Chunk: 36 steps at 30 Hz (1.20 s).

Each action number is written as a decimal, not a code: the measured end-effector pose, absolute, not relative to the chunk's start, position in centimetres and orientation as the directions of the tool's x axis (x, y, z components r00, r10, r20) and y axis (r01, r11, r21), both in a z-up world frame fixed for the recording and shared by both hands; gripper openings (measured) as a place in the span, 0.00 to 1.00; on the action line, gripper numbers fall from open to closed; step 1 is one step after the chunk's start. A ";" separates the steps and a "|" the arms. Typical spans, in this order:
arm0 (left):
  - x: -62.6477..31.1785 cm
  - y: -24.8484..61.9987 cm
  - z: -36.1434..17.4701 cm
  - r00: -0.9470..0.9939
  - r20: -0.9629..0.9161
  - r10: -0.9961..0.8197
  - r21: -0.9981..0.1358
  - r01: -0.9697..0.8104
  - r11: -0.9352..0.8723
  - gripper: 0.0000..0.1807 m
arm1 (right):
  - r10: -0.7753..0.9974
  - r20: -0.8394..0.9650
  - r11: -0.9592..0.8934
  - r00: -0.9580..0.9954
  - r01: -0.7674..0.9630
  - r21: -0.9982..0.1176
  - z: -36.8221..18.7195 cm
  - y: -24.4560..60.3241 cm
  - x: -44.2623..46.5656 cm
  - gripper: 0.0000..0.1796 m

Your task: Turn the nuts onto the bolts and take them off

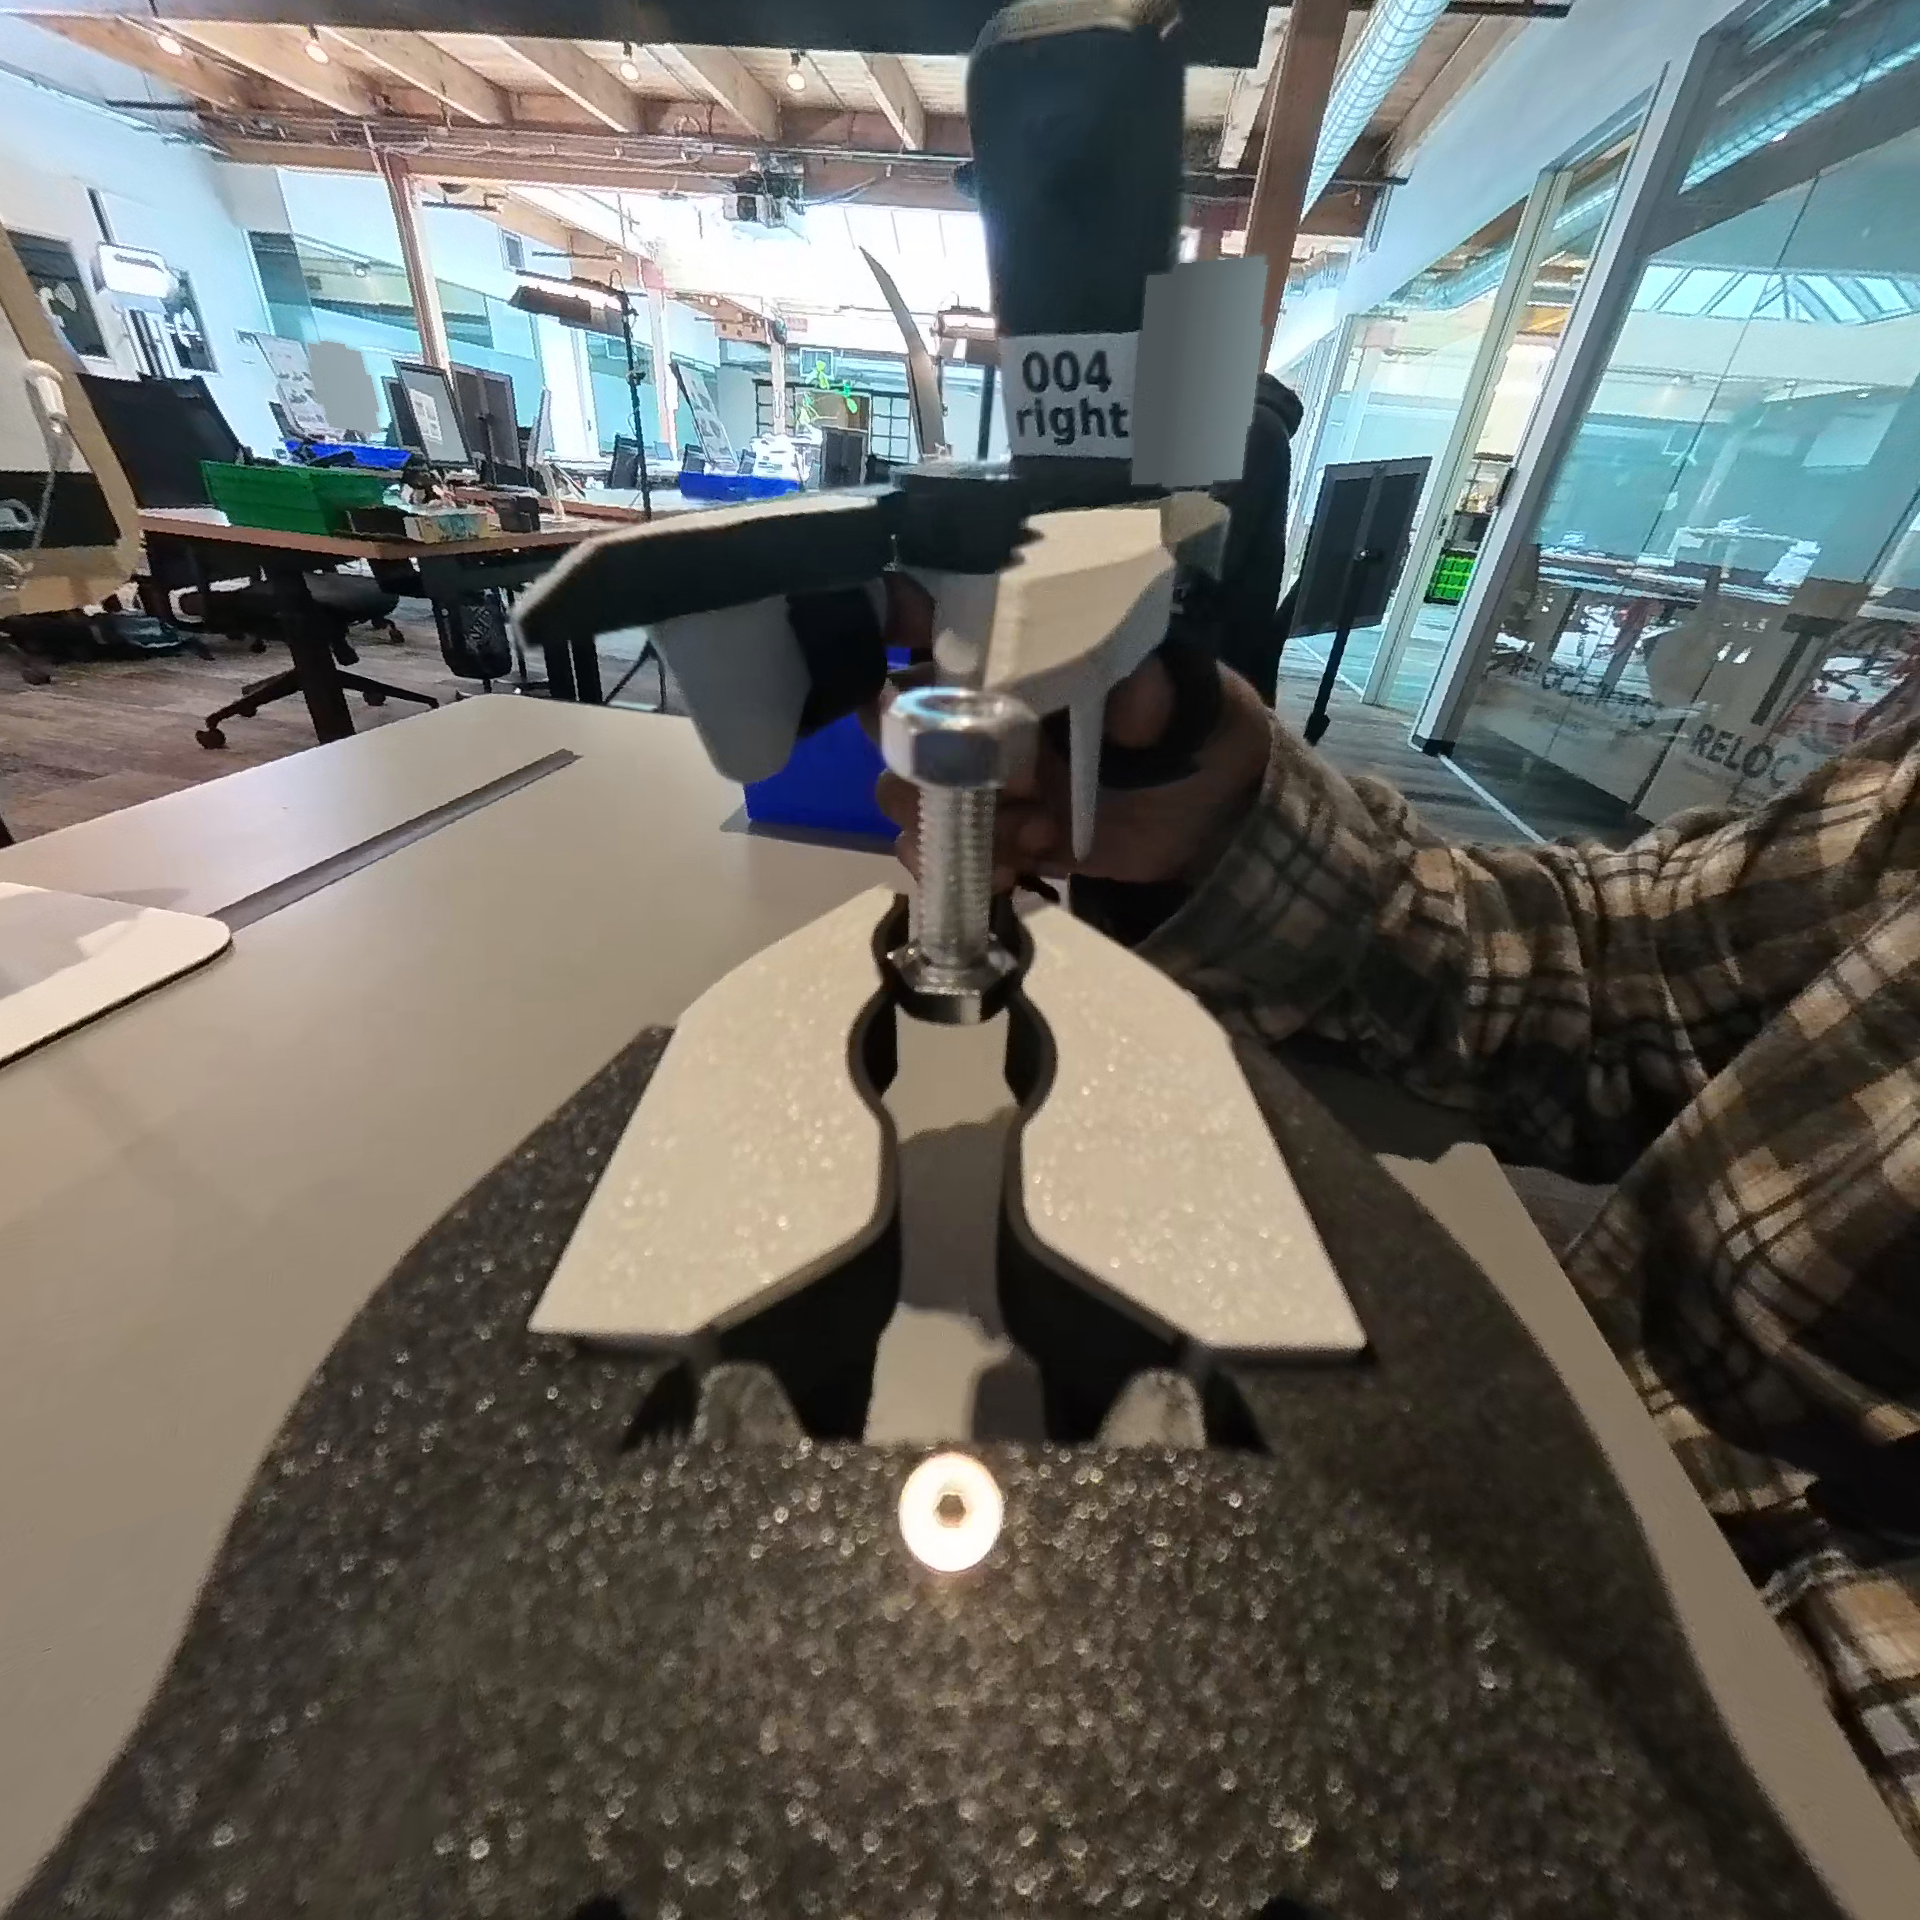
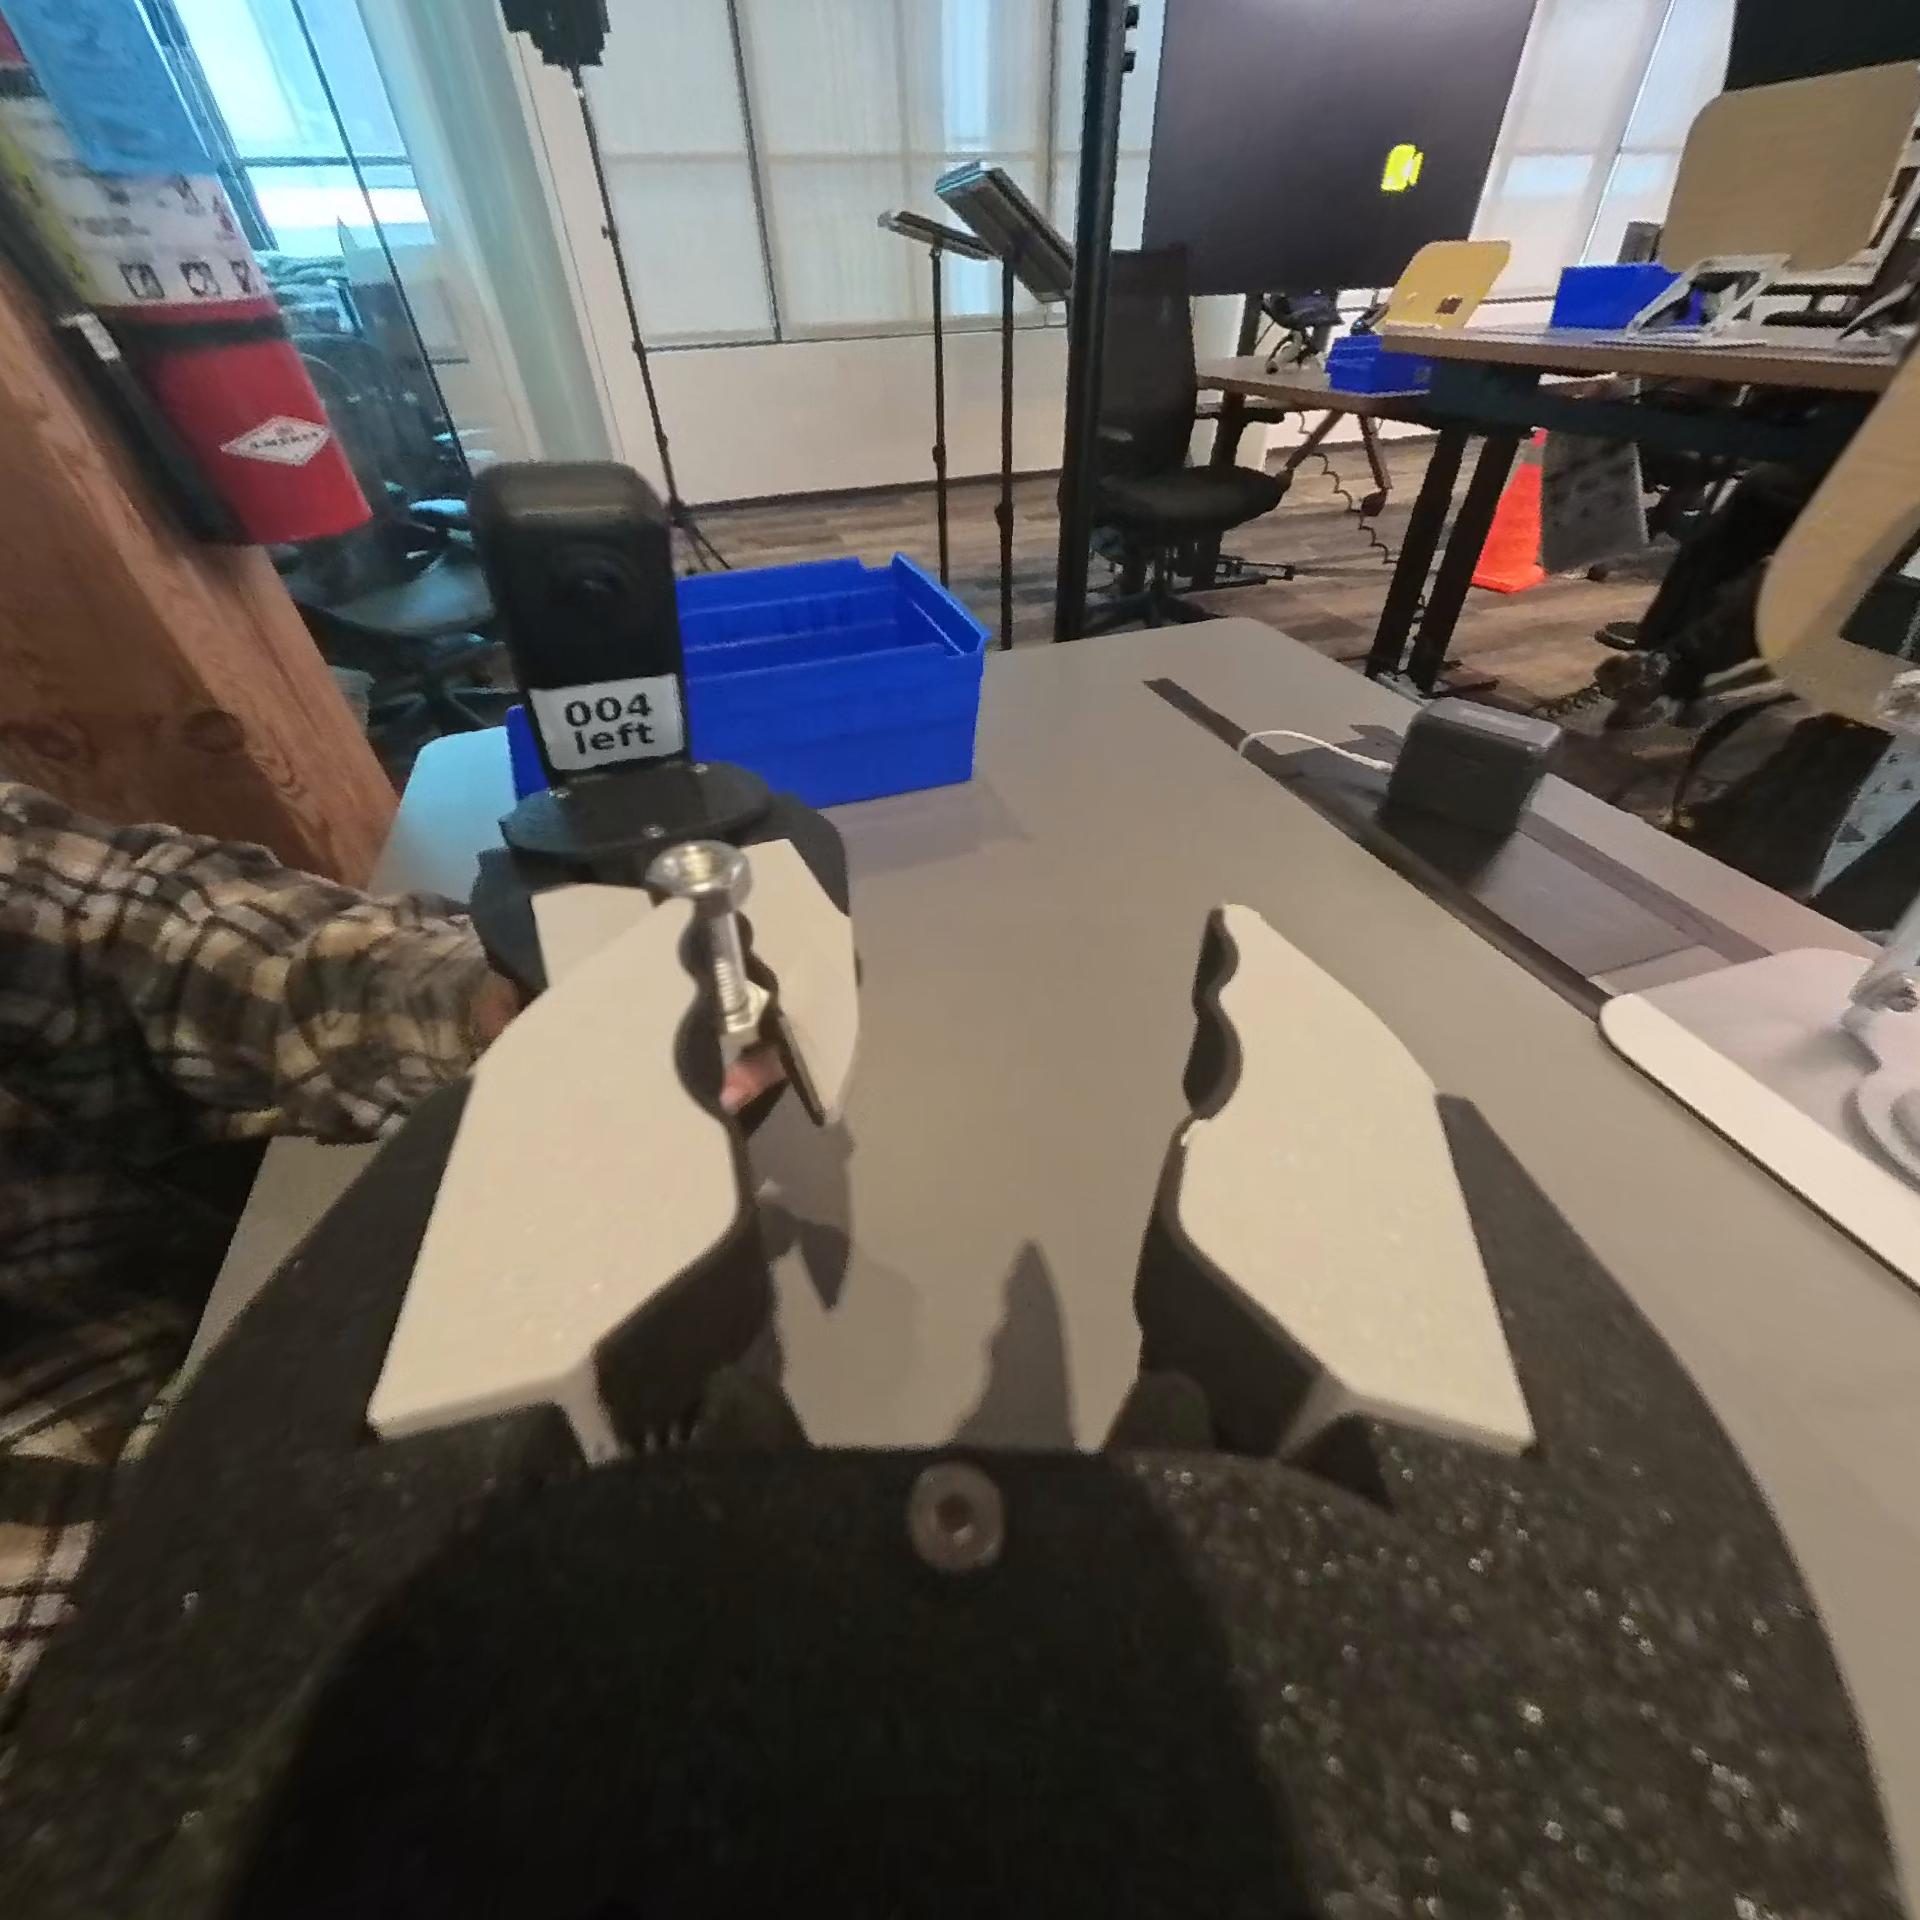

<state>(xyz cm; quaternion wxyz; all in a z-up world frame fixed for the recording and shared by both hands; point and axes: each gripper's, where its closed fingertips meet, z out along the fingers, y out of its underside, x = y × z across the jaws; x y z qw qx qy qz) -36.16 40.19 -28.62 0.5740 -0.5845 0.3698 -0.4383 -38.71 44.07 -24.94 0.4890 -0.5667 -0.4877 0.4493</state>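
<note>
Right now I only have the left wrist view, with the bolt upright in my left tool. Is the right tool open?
Observer: Yes. The right tool is wide open, with nothing between its fingers.
Operator: Is the bolt's top inside its gap?
Observer: No. The bolt shows against its left finger, outside the gap.
Operator: Anything in the blue bin?
Observer: The blue bin looks empty.

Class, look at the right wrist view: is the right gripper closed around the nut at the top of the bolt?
No: the right gripper is open with nothing between its fingers, while the bolt stands off to the side in the left gripper.
</note>
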 end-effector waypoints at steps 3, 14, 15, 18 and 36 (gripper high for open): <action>-36.1 40.2 -28.7 0.342 0.086 -0.936 -0.996 0.066 -0.067 0.08 | 0.995 -0.049 -0.057 0.088 0.085 -0.995 -24.5 43.5 -38.9 0.49; -36.0 40.2 -28.8 0.340 0.090 -0.936 -0.995 0.065 -0.072 0.08 | 0.996 -0.039 -0.046 0.075 0.103 -0.994 -24.7 43.1 -39.3 0.49; -36.0 40.2 -28.8 0.341 0.089 -0.936 -0.995 0.063 -0.072 0.08 | 0.997 -0.030 -0.038 0.074 0.113 -0.993 -24.9 43.0 -39.4 0.49; -36.1 40.3 -28.7 0.347 0.087 -0.934 -0.996 0.064 -0.068 0.08 | 0.997 -0.039 -0.046 0.067 0.101 -0.994 -24.7 42.8 -39.3 0.47; -35.8 40.1 -29.0 0.338 0.085 -0.937 -0.996 0.048 -0.073 0.08 | 0.989 -0.040 -0.018 -0.140 0.157 -0.987 -25.6 39.1 -40.3 0.11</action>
